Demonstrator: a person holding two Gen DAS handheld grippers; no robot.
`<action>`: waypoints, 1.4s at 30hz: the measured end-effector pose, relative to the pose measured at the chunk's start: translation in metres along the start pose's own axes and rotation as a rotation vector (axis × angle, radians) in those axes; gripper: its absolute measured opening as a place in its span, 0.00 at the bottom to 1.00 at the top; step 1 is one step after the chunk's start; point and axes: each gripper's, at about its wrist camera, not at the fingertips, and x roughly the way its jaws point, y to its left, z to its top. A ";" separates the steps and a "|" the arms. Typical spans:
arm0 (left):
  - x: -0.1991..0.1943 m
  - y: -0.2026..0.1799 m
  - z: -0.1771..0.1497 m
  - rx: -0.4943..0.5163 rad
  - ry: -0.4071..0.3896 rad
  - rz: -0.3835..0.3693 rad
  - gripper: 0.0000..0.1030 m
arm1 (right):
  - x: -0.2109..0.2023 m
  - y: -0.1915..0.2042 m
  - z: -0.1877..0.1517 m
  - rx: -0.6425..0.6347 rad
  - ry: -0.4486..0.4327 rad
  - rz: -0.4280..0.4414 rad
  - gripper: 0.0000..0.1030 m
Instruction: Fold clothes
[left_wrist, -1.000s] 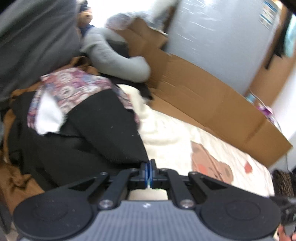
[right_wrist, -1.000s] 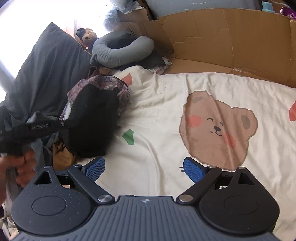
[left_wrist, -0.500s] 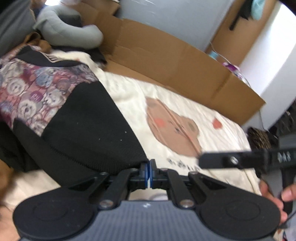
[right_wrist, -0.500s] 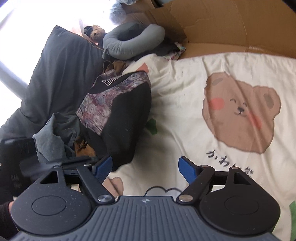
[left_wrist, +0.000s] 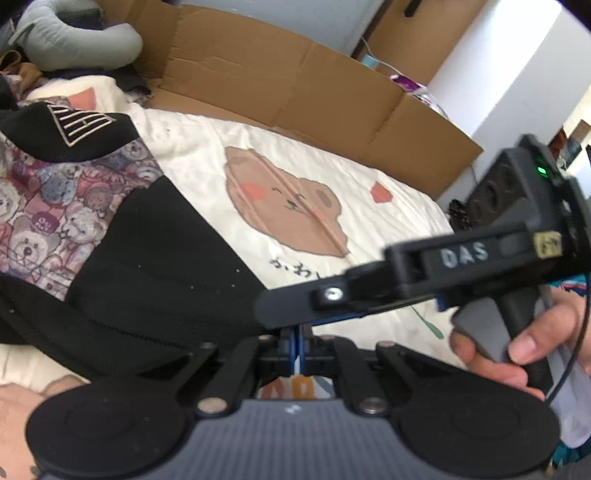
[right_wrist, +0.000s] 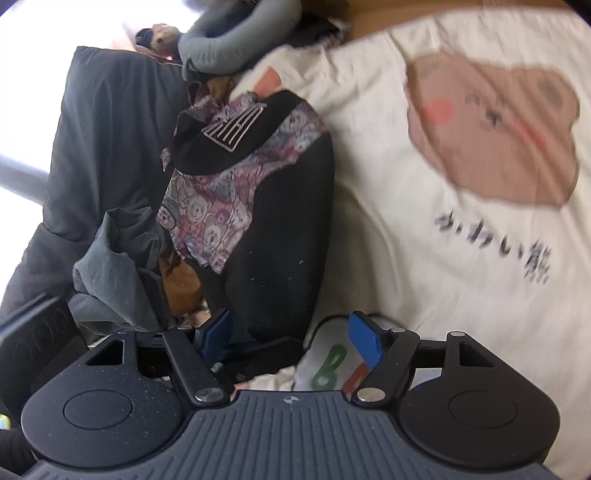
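A black sweatshirt (left_wrist: 155, 258) with a teddy-bear print panel lies on the cream bed sheet (left_wrist: 388, 206), its hem toward me. My left gripper (left_wrist: 297, 341) is shut on that hem, blue pads pressed together. My right gripper (right_wrist: 291, 338) hangs low over the same hem of the sweatshirt (right_wrist: 288, 229). Its jaws are closing, with black cloth between the blue pads (right_wrist: 365, 343), which do not press on it. In the left wrist view a right finger (left_wrist: 288, 310) crosses just above my left fingertips, and a hand (left_wrist: 517, 350) holds that tool's handle.
Flattened cardboard (left_wrist: 295, 85) lines the far edge of the bed. A grey neck pillow (right_wrist: 236, 40) and a dark grey pillow (right_wrist: 110, 129) lie at the head. Grey-green (right_wrist: 110, 273) and brown (right_wrist: 181, 284) clothes are heaped left of the sweatshirt. A bear print (right_wrist: 491, 140) marks the sheet.
My left gripper has pulled the sweatshirt out along the sheet, away from the clothes heap. The right gripper has dropped down to the hem, narrowed its jaws, and come into the left wrist view.
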 end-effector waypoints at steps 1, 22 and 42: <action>0.001 -0.001 -0.001 0.005 0.006 -0.008 0.02 | 0.004 -0.002 -0.002 0.008 0.012 0.001 0.69; -0.027 0.062 0.001 -0.126 0.003 0.186 0.42 | 0.004 -0.022 -0.013 0.003 0.008 -0.112 0.04; -0.032 0.109 0.009 -0.320 -0.058 0.171 0.54 | 0.011 -0.016 -0.005 -0.013 0.039 -0.179 0.05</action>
